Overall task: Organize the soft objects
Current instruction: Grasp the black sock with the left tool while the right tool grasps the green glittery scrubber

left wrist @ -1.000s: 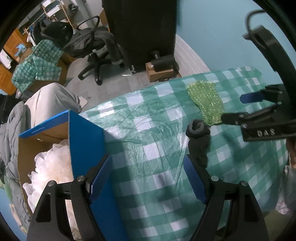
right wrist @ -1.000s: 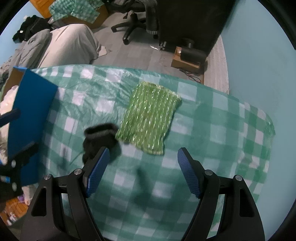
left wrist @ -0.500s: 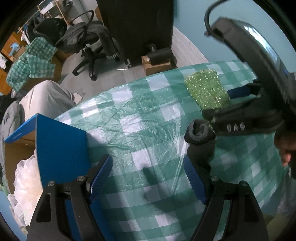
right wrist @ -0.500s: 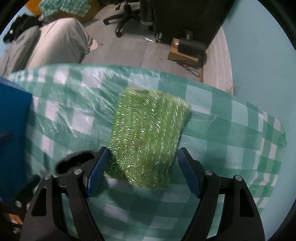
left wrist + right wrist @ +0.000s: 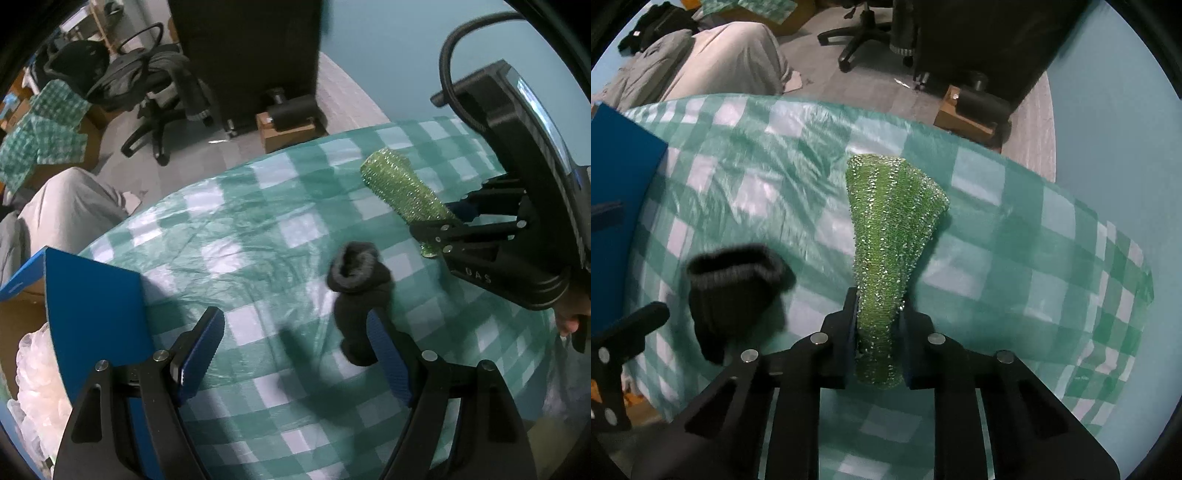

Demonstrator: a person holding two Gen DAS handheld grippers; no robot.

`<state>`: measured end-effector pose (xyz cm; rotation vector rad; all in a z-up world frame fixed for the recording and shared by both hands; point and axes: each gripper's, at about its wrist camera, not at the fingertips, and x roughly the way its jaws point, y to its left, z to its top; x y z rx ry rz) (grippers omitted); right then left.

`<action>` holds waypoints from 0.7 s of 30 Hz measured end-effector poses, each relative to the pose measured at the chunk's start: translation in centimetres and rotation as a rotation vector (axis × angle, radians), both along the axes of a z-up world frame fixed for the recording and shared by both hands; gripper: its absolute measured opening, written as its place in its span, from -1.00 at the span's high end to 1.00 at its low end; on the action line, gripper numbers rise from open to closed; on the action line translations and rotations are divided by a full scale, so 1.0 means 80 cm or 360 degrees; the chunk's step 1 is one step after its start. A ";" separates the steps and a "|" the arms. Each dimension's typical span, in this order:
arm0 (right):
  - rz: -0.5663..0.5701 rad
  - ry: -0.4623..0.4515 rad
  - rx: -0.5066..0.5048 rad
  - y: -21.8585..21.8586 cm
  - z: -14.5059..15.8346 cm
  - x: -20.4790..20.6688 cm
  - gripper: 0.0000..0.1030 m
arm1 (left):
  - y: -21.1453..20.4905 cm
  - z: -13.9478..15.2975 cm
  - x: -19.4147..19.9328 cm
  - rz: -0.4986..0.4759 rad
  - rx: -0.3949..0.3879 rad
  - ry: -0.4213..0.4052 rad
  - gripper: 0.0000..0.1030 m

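The right tool [image 5: 877, 345] is clamped narrow on the near end of a green sparkly cloth [image 5: 890, 236], whose gripped part is squeezed out of sight between the pads while the far end flares out, lifted off the checked cover of the bench [image 5: 1052, 266]. In the left wrist view the same cloth [image 5: 400, 190] sticks out leftward from the right tool [image 5: 448, 218], its held end cut off behind black linkage. The left tool [image 5: 295, 347] stands wide, holding nothing; a dark sock [image 5: 356, 284] lies on the bench [image 5: 236, 236] just beside its right finger, and that finger covers the sock's near end, so contact cannot be told. In the right wrist view the sock [image 5: 733, 284] is blurred and lies left of the cloth, apart from it. A blue box flap [image 5: 94, 302] stands at the bench's left edge, with white plastic bags [image 5: 40, 376] partly hidden behind it. The middle and far part of the bench cover is bare up to its far edge. Beyond lies floor with an office chair [image 5: 155, 96].
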<state>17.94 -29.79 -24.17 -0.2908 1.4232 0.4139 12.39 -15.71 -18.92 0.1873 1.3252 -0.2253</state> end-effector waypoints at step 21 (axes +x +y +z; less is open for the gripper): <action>-0.0138 -0.0020 0.0172 -0.059 0.045 -0.049 0.72 | -0.049 -0.038 0.016 -0.0060 -0.0012 0.0091 -0.62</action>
